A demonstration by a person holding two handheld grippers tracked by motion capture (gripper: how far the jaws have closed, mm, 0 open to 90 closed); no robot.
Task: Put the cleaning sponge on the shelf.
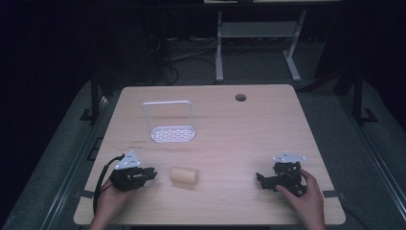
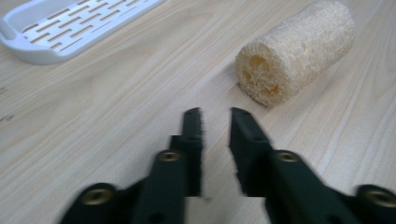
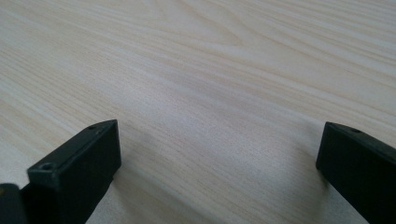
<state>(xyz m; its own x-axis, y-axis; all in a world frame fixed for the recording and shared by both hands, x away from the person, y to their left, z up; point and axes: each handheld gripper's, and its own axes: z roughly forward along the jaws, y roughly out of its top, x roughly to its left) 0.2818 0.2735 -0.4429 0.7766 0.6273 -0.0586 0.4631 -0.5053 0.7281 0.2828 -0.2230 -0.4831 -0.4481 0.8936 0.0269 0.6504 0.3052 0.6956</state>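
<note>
The pale wooden table (image 1: 230,124) carries a white slotted plastic tray with an upright loop handle (image 1: 170,125) and a tan cylindrical loofah sponge (image 1: 185,175), which lies on its side just beside the left gripper (image 1: 152,173). The left gripper's jaws stand narrowly parted and grasp nothing; the right gripper's (image 1: 261,179) gape wide over bare wood. No readable writing shows.
</note>
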